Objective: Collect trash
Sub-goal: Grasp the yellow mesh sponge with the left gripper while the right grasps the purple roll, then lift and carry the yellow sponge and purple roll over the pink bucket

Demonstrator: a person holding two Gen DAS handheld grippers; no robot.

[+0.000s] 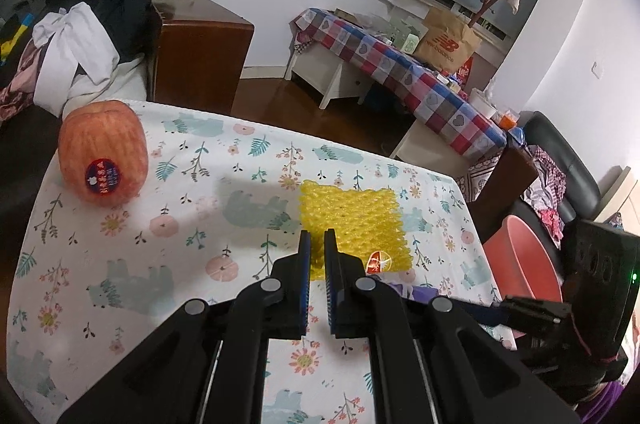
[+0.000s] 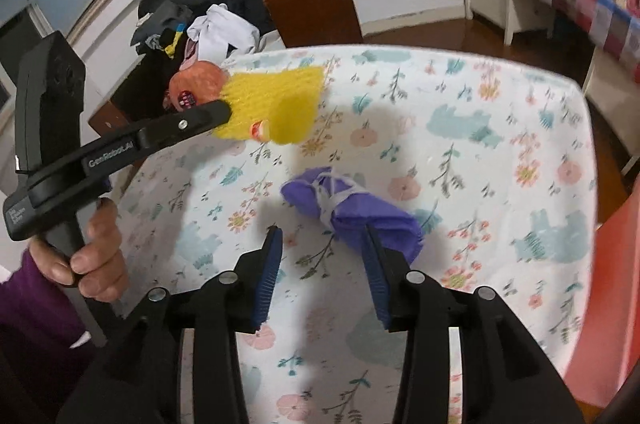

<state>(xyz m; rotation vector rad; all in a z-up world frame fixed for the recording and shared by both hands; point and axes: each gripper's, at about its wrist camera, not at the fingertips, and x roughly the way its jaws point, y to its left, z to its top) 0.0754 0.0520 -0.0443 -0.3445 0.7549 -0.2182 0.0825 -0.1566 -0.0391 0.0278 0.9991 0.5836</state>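
On the floral tablecloth point(image 2: 460, 96), your left gripper point(image 1: 317, 244) pinches the yellow foam net point(image 1: 356, 220); your right gripper point(image 2: 322, 236) gapes empty beside the purple wad point(image 2: 352, 208)

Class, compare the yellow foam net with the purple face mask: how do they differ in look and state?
The yellow foam net is an open-weave mesh sheet; the purple face mask is smooth fabric rolled up and bound by its white straps. The net hangs clamped in the left gripper; the mask lies on the tablecloth, beside the open right gripper.
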